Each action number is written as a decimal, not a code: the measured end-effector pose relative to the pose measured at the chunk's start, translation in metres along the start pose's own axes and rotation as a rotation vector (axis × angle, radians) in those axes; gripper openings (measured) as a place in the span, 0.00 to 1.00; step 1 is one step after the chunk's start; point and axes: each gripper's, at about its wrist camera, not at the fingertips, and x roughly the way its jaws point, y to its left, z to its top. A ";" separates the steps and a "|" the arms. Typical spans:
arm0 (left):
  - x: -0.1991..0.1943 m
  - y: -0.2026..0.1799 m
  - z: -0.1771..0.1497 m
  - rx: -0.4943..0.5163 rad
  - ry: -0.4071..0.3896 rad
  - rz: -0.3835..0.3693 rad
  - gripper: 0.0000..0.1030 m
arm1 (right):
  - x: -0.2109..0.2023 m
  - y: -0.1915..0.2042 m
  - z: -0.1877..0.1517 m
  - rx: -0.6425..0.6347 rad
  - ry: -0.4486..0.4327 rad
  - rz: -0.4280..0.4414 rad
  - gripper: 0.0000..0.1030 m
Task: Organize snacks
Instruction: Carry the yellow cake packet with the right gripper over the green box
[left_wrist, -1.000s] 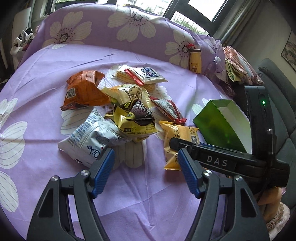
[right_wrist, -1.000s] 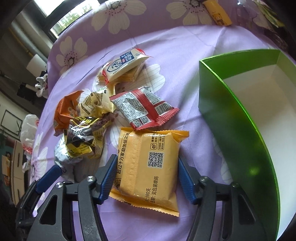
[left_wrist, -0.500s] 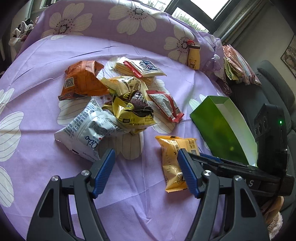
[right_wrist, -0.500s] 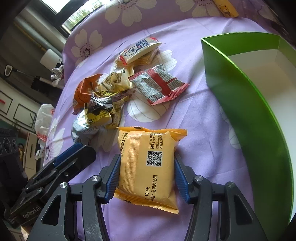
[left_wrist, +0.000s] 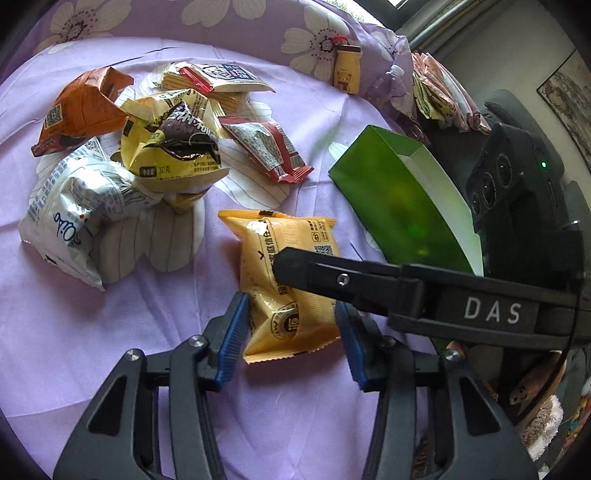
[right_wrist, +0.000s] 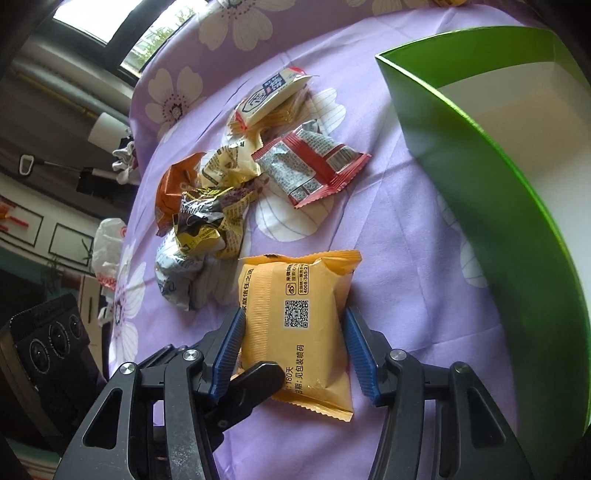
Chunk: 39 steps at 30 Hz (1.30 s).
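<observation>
Left tool (left_wrist: 291, 328): jaws closing, the yellow snack packet (left_wrist: 288, 280) between its blue pads; the left pad touches the packet's edge, while contact at the right pad cannot be confirmed. Right tool (right_wrist: 295, 349): at a narrow setting, both pads against the sides of the same packet, so it holds the packet. In the left view one finger of the right tool crosses over the packet and hides part of its printing.

The packet lies flat on the purple flowered cloth (left_wrist: 110, 332) covering the table, just beside the green box (left_wrist: 399, 199).

Green box: one, open-topped, white inside. The visible part of its interior (right_wrist: 517, 122) holds nothing; its near end is cut off in both views.

Loose pile beyond the tools, well apart from the box: one white packet (left_wrist: 74, 206), one orange packet (left_wrist: 81, 107), one crumpled yellow-and-brown packet (left_wrist: 173, 147), one red-and-silver packet (left_wrist: 266, 147), and one white-and-blue packet (left_wrist: 221, 77) lying on a thin stack whose count cannot be made out.

At the far edge: one small yellow bottle (left_wrist: 347, 70), upright. Further packets (left_wrist: 439, 92) to its right are too blurred to count.
</observation>
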 end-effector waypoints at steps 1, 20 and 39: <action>0.000 -0.001 -0.001 0.007 -0.007 0.007 0.45 | 0.000 0.002 -0.001 -0.006 -0.003 -0.004 0.55; -0.035 -0.067 0.015 0.123 -0.186 -0.024 0.41 | -0.080 0.012 0.004 -0.073 -0.220 -0.011 0.53; 0.019 -0.176 0.046 0.229 -0.145 -0.116 0.39 | -0.170 -0.074 0.004 0.106 -0.448 -0.046 0.53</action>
